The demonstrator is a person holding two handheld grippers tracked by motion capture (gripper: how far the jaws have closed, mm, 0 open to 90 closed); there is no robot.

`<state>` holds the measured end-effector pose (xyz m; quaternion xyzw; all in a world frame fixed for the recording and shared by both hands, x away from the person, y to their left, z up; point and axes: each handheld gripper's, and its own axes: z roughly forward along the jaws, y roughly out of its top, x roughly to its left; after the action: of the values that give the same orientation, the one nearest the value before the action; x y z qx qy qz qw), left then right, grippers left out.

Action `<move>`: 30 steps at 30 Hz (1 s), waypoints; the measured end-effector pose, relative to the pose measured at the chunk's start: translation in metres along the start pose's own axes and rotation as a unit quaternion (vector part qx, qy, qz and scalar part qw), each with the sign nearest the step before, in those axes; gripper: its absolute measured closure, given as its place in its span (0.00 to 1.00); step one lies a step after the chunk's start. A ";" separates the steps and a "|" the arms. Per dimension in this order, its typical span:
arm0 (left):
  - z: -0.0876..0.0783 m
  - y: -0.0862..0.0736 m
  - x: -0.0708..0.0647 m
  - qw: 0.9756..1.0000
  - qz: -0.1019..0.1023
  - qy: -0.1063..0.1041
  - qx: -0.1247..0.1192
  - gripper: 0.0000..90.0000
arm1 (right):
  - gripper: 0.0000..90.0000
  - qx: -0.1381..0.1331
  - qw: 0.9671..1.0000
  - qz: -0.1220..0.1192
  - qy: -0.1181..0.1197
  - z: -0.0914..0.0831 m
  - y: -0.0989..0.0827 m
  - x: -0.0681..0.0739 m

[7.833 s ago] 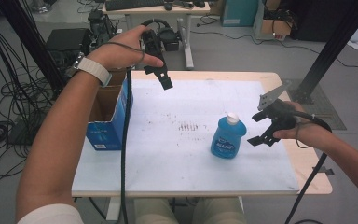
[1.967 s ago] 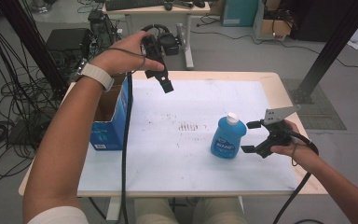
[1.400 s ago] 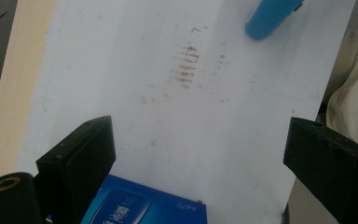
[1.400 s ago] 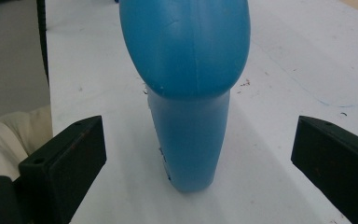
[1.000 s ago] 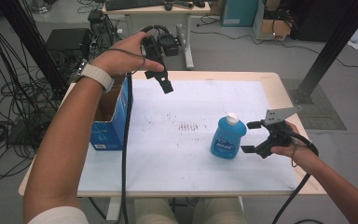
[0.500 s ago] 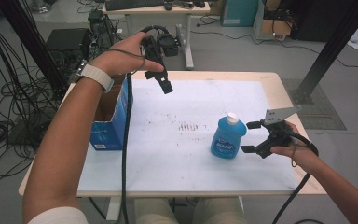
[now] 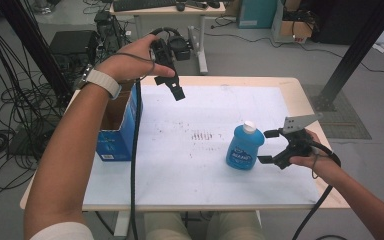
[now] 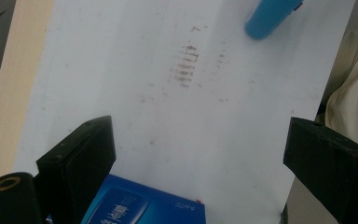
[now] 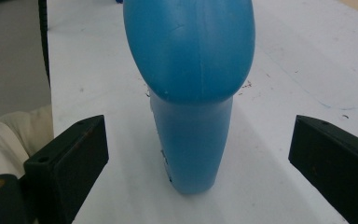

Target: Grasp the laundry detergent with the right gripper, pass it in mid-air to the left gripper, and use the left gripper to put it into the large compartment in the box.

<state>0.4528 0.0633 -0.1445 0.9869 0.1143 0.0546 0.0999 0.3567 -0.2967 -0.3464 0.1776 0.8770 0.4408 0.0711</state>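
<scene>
The blue bottle (image 7: 244, 148) with its white cap stands upright right of the desk's (image 7: 180, 170) middle; its label is too blurred to read. My right hand-held gripper (image 7: 269, 146) sits just beside it, jaws apart, bare desk around. My left hand-held gripper (image 7: 176, 90) hangs open above the blue cardboard box (image 7: 122, 131).

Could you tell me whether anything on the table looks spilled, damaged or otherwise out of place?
Only one thing stands out: a patch of brownish smudges in short rows stains the white tabletop near its middle, just left of the blue bottle. The bottle stands upright with its white cap on, and the blue cardboard box sits open at the left edge.
</scene>
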 end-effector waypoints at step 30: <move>0.000 -0.001 0.000 1.000 -0.001 0.001 -0.002 0.11 | 0.05 -0.003 1.000 0.005 0.000 0.003 -0.002 0.000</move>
<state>0.4529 0.0641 -0.1449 0.9865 0.1150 0.0562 0.1018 0.3570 -0.2956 -0.3493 0.1813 0.8748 0.4438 0.0696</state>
